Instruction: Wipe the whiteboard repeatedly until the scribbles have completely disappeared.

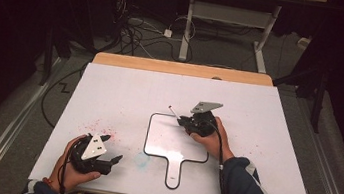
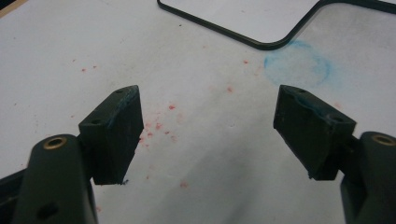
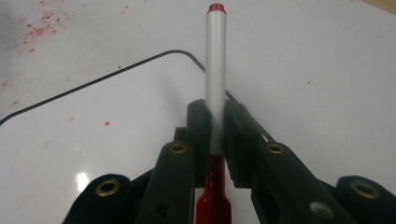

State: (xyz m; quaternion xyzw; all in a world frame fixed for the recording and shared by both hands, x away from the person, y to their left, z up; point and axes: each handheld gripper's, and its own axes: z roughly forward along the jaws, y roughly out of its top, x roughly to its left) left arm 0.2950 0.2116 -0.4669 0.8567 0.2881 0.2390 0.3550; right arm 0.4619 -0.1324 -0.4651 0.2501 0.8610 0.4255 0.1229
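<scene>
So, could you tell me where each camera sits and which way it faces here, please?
High view: above the person's side, looking forward and down on the table; both forearms, left gripper, right gripper.
Left gripper view: rides the left gripper, open jaws over red specks.
Right gripper view: along jaws shut on a marker.
All three share the whiteboard.

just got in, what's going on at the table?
A person holds a gripper in each hand. The right gripper is shut on a red-tipped marker, held over the small whiteboard. The left gripper is open and idle near the table's front left, above red specks and a blue smudge.
</scene>
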